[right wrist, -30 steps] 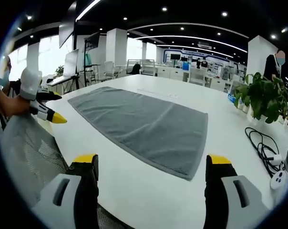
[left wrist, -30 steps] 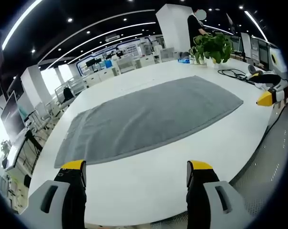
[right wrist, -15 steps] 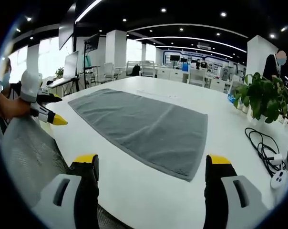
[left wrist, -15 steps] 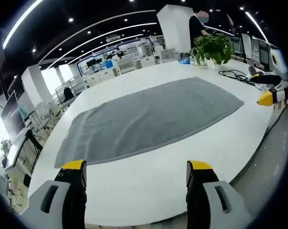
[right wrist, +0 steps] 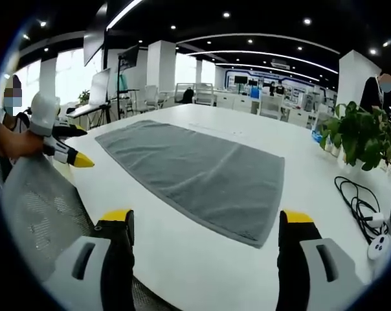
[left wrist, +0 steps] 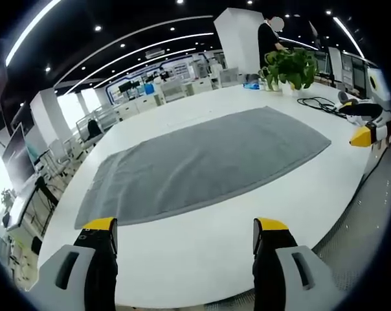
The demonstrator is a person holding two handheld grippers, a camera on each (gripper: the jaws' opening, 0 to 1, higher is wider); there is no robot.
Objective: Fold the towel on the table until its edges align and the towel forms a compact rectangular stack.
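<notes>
Across the middle of the white table (left wrist: 202,240) lies one grey towel (left wrist: 202,159), spread flat in a single layer, its long near edge running roughly along the table edge in front of me and set back from it by a band of bare white. In the right gripper view the same towel (right wrist: 195,172) ends at a near corner close to the table's (right wrist: 202,259) front edge.

I hold two grippers. My left gripper (left wrist: 186,234) has its two yellow-tipped jaws spread wide apart, with nothing between them, above the near edge of the table. My right gripper (right wrist: 208,227) is spread the same way and also holds nothing. Each one shows small in the other's view, off the end of the table, with one yellow tip visible.

Toward the far right corner of the table stands one potted plant (right wrist: 357,133), with one black cable (right wrist: 357,204) coiled nearer and one small white device (right wrist: 379,244) at the edge, too cut off to identify. One person (left wrist: 268,39) stands behind the plant, partly hidden by it. My own hand (right wrist: 17,144) is cropped at the left of the right gripper view.
</notes>
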